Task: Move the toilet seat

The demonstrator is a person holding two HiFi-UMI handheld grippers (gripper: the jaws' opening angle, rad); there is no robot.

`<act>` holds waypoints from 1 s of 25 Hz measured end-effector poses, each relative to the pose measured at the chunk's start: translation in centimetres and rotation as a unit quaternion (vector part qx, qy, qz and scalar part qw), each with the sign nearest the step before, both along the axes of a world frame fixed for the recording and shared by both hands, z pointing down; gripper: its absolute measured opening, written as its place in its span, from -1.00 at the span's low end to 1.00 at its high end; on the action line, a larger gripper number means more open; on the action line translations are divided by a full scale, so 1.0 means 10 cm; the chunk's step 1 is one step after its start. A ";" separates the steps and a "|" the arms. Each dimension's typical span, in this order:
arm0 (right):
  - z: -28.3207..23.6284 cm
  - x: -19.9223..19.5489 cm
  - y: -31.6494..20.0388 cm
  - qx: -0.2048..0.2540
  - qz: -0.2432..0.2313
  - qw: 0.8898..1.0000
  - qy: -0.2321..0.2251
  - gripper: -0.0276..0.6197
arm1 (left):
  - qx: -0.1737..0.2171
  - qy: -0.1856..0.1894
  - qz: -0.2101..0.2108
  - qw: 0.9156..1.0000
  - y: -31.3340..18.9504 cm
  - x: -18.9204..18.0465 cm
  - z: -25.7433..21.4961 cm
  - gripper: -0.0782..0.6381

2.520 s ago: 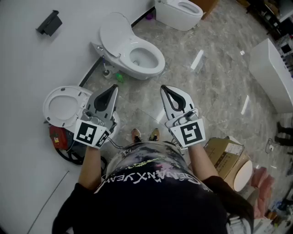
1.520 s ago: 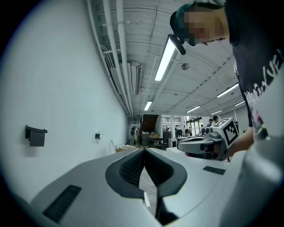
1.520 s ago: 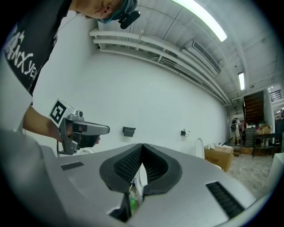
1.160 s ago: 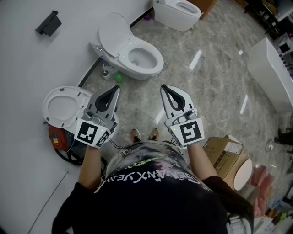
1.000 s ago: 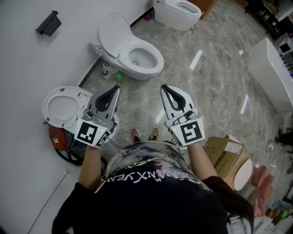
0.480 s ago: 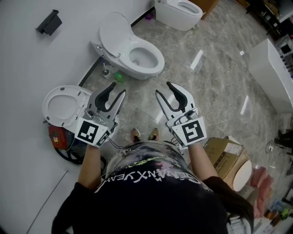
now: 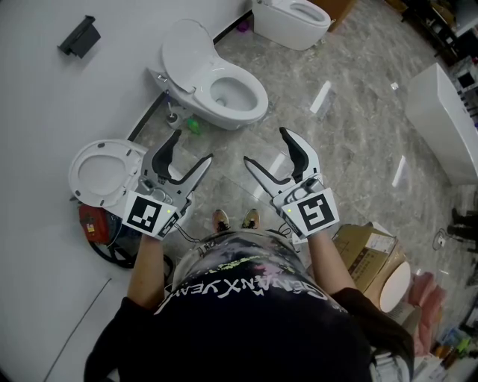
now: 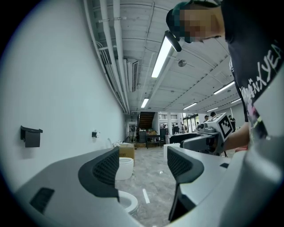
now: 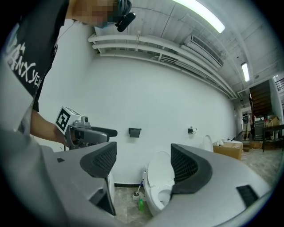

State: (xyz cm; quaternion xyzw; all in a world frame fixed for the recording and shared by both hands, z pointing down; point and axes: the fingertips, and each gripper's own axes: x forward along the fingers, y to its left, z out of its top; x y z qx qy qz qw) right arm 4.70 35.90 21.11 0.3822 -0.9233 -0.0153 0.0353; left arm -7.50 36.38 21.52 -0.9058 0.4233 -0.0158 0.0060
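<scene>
In the head view the left gripper point(image 7: 190, 147) and the right gripper point(image 7: 265, 145) are held side by side above a grey marble-like floor point(image 7: 351, 112). Both have their jaws wide apart with nothing between them, and the jaws have just been opening. The ring-shaped toilet seat point(image 7: 101, 173) is at the left, close to the white wall point(image 7: 37, 112) and just beside the left gripper, whose body covers what is under the seat. The seat seems raised, but I cannot tell this for sure. Near it lies a red thing point(image 7: 91, 224) with black cables. Ahead stands a toilet point(image 7: 224, 93) with its lid up and a green bottle point(image 7: 194, 127) at its foot, and another toilet point(image 7: 291, 19) is farther along the wall. A black holder point(image 7: 81, 37) hangs on the wall, and a cardboard box point(image 7: 370, 250) is at the person's right. The black shirt point(image 7: 246, 321) has a print, here upside down and hard to read. In the left gripper view the open jaws frame a long hall with tube lamps point(image 8: 162, 55) and pipes point(image 8: 111, 53) on the ceiling; the right gripper comes in at the right, and the letters "YEN" can be read on the shirt. In the right gripper view the open jaws frame the toilet with the raised lid, the green bottle and a toilet brush point(image 9: 134, 195) — the black holder is on the wall above, and the left gripper is at the left.
</scene>
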 end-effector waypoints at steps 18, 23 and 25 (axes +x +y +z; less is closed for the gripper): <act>0.11 -0.08 0.04 -0.010 -0.022 1.000 0.017 0.89 | -0.008 -0.027 0.025 0.999 0.05 0.13 0.11 0.64; 0.12 -0.03 0.07 -0.007 -0.024 0.999 0.021 0.89 | -0.010 -0.024 0.024 0.999 0.07 0.19 0.12 0.64; 0.13 0.00 0.10 -0.006 -0.025 0.999 0.022 0.89 | -0.009 -0.024 0.022 0.999 0.09 0.21 0.13 0.64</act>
